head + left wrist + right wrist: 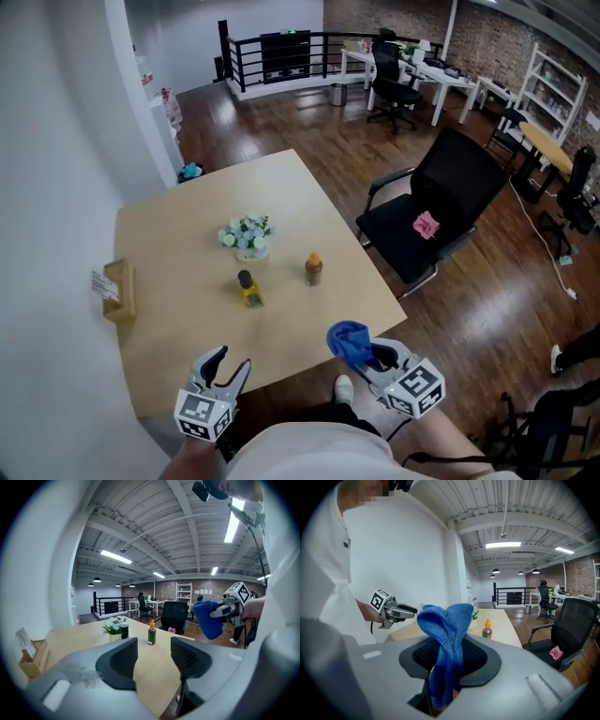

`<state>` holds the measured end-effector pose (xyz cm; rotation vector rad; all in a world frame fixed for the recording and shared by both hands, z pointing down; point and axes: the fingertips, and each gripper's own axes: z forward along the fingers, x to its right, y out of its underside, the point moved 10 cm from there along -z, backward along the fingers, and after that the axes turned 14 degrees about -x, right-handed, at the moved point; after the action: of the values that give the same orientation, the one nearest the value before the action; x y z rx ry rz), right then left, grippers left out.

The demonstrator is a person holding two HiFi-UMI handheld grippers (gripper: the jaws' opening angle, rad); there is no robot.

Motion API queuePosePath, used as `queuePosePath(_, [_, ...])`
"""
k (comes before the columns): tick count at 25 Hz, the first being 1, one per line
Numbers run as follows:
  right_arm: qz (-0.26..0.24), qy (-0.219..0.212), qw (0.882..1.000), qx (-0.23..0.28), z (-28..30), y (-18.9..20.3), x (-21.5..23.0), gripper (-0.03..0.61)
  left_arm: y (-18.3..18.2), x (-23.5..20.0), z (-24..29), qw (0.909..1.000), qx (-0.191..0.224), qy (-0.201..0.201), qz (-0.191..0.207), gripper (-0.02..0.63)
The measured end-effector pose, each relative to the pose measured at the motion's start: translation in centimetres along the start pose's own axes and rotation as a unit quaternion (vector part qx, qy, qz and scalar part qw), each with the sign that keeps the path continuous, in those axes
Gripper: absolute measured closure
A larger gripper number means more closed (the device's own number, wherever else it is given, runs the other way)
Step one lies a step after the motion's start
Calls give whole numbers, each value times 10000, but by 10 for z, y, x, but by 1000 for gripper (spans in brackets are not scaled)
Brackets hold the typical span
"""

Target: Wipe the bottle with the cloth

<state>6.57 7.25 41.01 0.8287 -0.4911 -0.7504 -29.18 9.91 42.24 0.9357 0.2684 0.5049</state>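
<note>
Cloth [449, 637], blue and bunched, is pinched between the shut jaws of the right gripper [446, 660], and its folds stick up past their tips. Well ahead of both pairs of jaws, the orange-capped bottle [313, 269] stands upright on the wooden table [178, 234], apart from either gripper. A dark-capped bottle [248, 289] and a pot of flowers [247, 235] stand near it, on the left jaws' side. The left gripper [153, 656] has its jaws spread apart, nothing between them.

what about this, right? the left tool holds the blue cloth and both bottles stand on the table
No. The right tool holds the blue cloth, per the right gripper view; the orange-capped bottle and black-capped bottle stand on the table.
</note>
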Motion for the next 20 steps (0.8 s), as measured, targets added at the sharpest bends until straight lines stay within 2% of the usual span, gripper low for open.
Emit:
queuePosePath(5, [165, 87, 9998, -4, 1, 8, -87, 456, 17, -18, -63, 9989, 396, 179, 163, 395])
queuePosePath(9, [301, 177, 9993, -121, -7, 14, -133, 454, 33, -32, -95, 9987, 437, 241, 116, 397])
queuePosePath(14, [295, 328, 9990, -95, -20, 17, -155, 456, 48, -40, -112, 9985, 474, 267, -39, 397])
queuePosePath(20, [291, 423, 9987, 1, -49, 22, -158, 454, 50, -5, -121, 9971, 451, 602, 100, 399])
